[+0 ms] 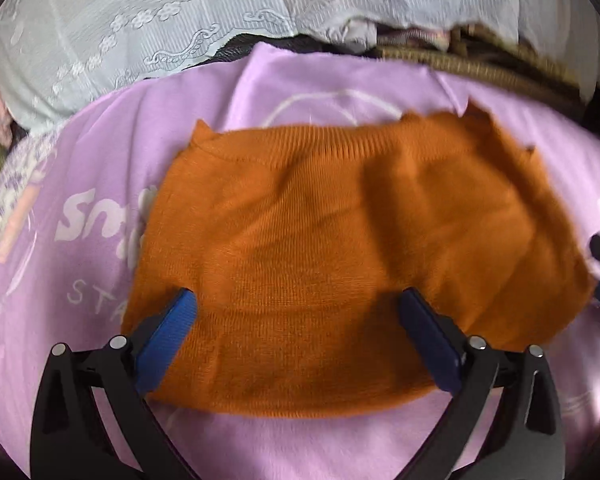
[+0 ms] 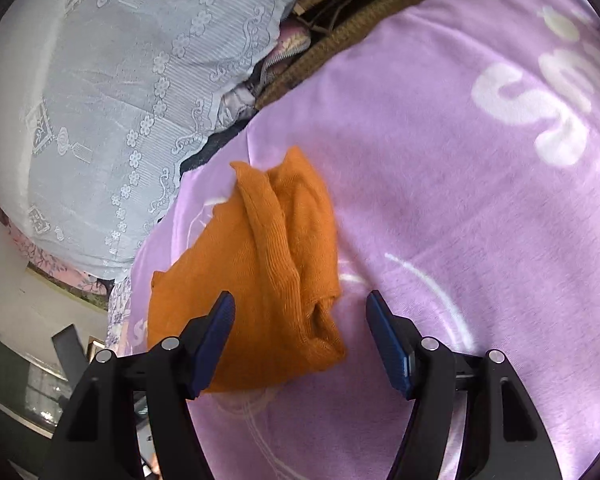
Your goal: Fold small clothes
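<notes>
An orange knit garment [image 1: 339,248] is lying spread across a lilac blanket [image 1: 100,360], covering part of the white printed lettering [image 1: 96,216] and the white ring design there. From the left wrist view its ribbed band is running along the far side, with a few small points of fabric sticking up along that far edge, and the near hem is curving just ahead of the gripper.

The left gripper [image 1: 300,344] is hanging over the near edge of the knit with its jaws spread wide, gripping nothing; both blue pads [image 1: 168,340] are sitting above the fabric, one toward the near left part, the other toward the near right.

The right gripper [image 2: 300,344] is likewise standing wide open and empty. In its view the garment [image 2: 260,280] looks bunched, a thick ridge of knit running down its middle, and its near corner is lying between the two fingers, closer to the left one. Whether that finger is touching the cloth, I cannot tell.

Beyond the blanket's far edge, a pale lace-patterned fabric [image 2: 100,100] is draping over something bulky, and a brown woven edge [image 2: 339,28] is showing beside it.
</notes>
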`<move>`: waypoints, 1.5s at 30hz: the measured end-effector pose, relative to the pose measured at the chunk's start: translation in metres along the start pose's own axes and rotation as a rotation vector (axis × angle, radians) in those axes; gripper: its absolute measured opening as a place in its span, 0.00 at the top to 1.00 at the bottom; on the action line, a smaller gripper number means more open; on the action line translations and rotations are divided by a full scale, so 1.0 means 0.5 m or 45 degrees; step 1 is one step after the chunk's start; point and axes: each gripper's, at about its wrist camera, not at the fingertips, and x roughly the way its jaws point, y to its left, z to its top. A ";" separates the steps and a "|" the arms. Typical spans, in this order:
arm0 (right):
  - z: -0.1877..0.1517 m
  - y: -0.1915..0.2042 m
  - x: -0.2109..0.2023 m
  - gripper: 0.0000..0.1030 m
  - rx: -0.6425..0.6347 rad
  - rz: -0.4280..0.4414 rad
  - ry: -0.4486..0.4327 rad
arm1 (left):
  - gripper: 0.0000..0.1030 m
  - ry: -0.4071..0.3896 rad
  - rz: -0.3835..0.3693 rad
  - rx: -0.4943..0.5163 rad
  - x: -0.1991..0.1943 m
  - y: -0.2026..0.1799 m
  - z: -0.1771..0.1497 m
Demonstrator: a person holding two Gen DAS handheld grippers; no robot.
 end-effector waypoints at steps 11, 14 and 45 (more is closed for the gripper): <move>-0.005 0.055 0.057 0.03 -0.258 0.015 -0.012 | 0.04 -0.038 0.010 -0.006 0.004 -0.003 -0.006; -0.003 0.058 0.054 0.03 -0.253 0.016 -0.013 | 0.04 -0.043 0.011 -0.007 0.004 -0.004 -0.008; -0.007 -0.012 0.057 0.75 0.113 0.280 0.037 | 0.04 -0.085 -0.003 -0.004 -0.018 -0.002 0.016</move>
